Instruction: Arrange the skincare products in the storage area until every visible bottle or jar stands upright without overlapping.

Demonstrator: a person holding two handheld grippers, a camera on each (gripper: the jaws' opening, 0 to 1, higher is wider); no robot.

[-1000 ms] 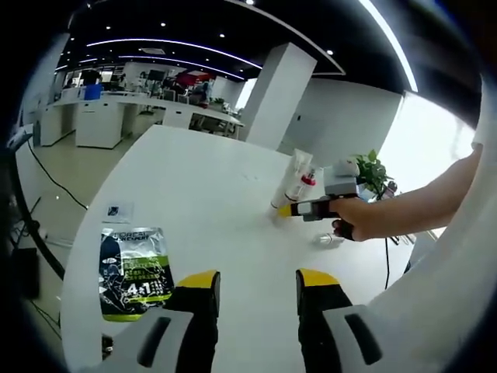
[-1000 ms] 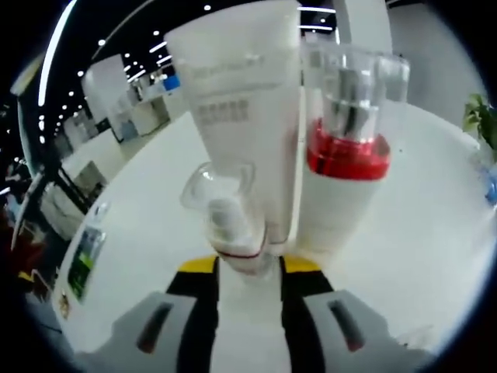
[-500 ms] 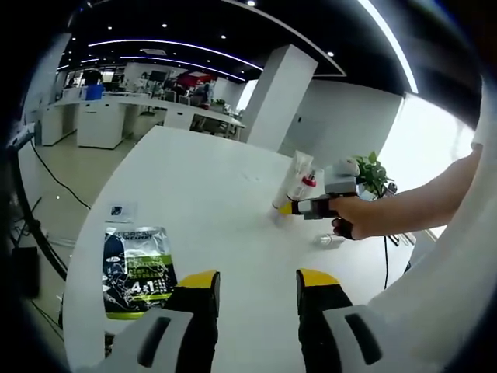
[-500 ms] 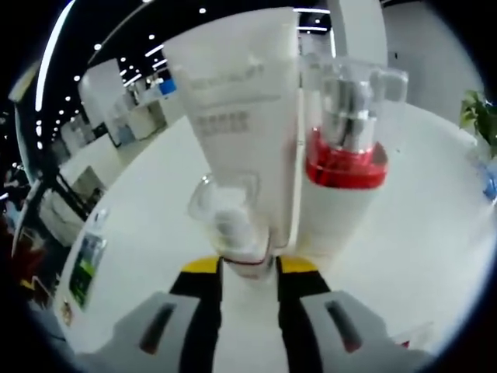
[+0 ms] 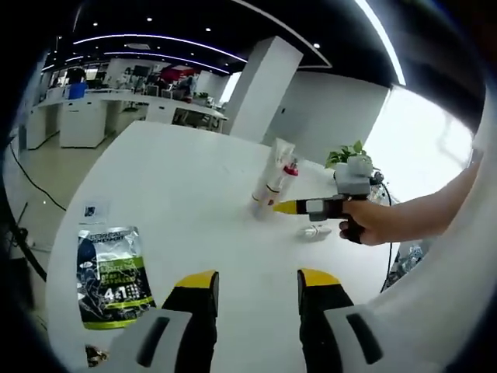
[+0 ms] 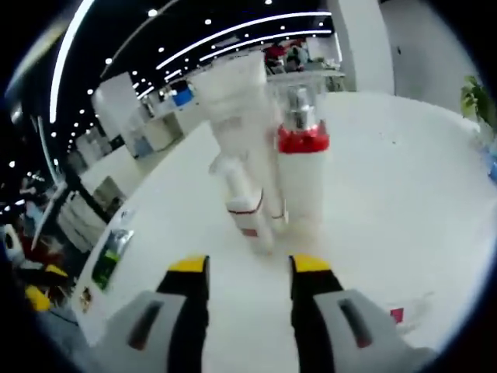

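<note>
Three skincare products stand together on the white table (image 6: 404,194): a tall white tube (image 6: 237,116), a white pump bottle with a red collar (image 6: 301,183) and a small clear-capped bottle with a red band (image 6: 245,206) in front of the tube. My right gripper (image 6: 248,266) is open just short of them, holding nothing. In the left gripper view the same tube (image 5: 278,159) and red-collared bottle (image 5: 287,177) stand mid-table, with the right gripper (image 5: 281,207) beside them in a person's hand (image 5: 365,221). My left gripper (image 5: 258,284) is open and far from them.
A green and black sachet (image 5: 109,276) lies flat near the table's left edge, also seen as the sachet (image 6: 112,256). A small clear item (image 5: 317,231) lies on the table by the hand. A potted plant (image 5: 349,155) stands behind.
The right gripper has opened, let go of the small bottle and drawn back. The small bottle now stands in front of the tube. The left view has shifted slightly.
</note>
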